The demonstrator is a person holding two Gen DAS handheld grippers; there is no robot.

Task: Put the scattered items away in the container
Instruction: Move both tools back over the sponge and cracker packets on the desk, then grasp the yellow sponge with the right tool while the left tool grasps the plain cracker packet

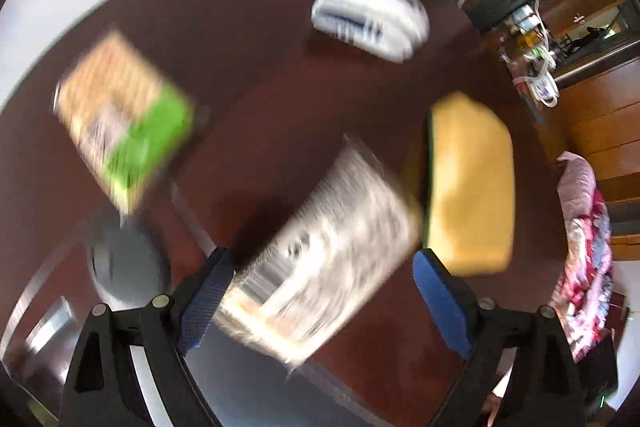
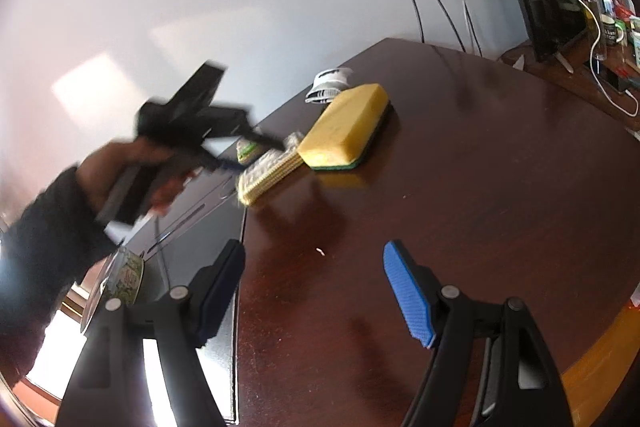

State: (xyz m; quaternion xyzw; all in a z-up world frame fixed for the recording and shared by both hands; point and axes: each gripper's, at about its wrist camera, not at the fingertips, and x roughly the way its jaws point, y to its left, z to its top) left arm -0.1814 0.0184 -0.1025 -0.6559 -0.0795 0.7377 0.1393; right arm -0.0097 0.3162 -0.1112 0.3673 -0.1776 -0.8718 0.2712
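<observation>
I'm seeing the left gripper (image 1: 324, 291) spread wide, blue pads (image 1: 440, 301) on either side of the cracker packet (image 1: 320, 255); the left pad looks close to the packet's edge, but the frame is motion-blurred and I can't tell if it's touching. The yellow sponge (image 1: 470, 183) is sitting just right of and ahead of that gripper, right next to the packet. The green-labelled packet (image 1: 128, 119) is lying ahead-left, the white roll (image 1: 368, 11) far ahead, all on the dark desk (image 1: 256, 39). The right gripper (image 2: 316, 291) is hanging open over bare desk, holding nothing; the sponge and packet are lying well ahead of it.
</observation>
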